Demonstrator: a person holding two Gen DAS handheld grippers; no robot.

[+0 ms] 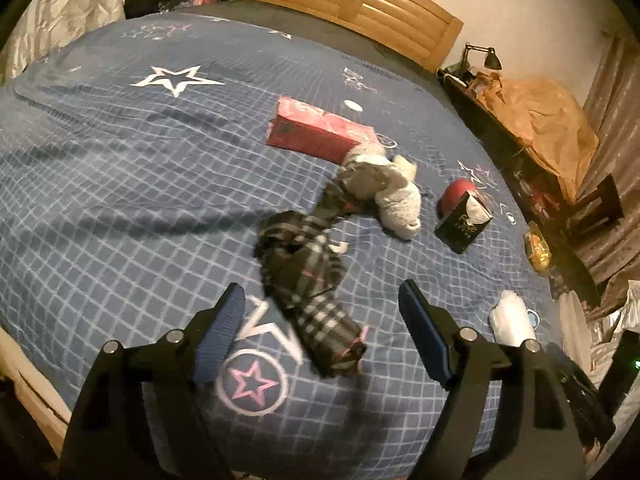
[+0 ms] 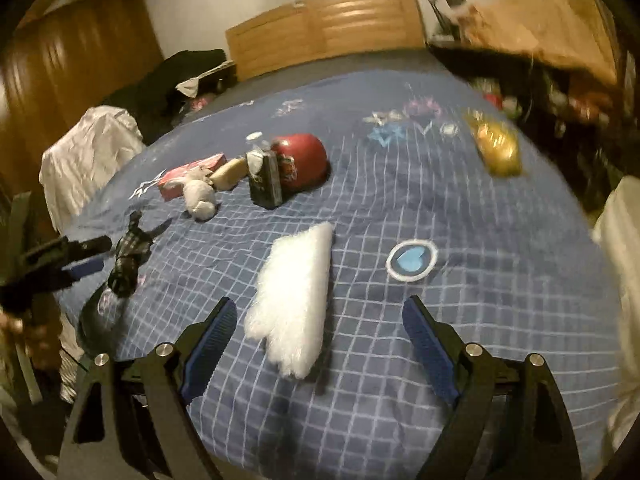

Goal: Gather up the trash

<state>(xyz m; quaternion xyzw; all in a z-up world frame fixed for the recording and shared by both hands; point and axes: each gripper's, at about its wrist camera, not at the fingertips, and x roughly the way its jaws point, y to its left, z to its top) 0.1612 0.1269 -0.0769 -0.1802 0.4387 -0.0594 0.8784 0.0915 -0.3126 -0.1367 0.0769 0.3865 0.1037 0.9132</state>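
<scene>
bed (image 1: pixel 100 168) fills both views: blue quilt with a pale grid, white and pink stars, ringed emblems. wooden headboard (image 1: pixel 360 4) at the far edge against a pale wall. dim, warm light.

my left gripper (image 1: pixel 322 332) stands wide open above the near edge of the bed, nothing pressed between its blue pads. a dark plaid cloth (image 1: pixel 308 280) lies crumpled on the quilt, its near end between my fingers but apart from both.

my right gripper (image 2: pixel 320 332) is also spread wide, holding nothing. a white fluffy wad (image 2: pixel 292 300) lies on the quilt just ahead of it, its near end in between the pads, not touching either.

mid-bed: a pink box (image 1: pixel 320 130), a grey-and-white bundle (image 1: pixel 384 188) touching the plaid cloth's far end, a red cap (image 2: pixel 300 160) with a black carton (image 2: pixel 266 180) standing against it. toward the bed's right edge, a yellow crinkly wrapper (image 2: pixel 498 148), blurred.

room: dark desk (image 1: pixel 500 120) beside the bed's right edge with a black lamp (image 1: pixel 482 56) and tan paper heaped on it; wardrobe (image 2: pixel 72 60) at left; white sheet (image 2: pixel 88 152) draped by the bed's left edge.
</scene>
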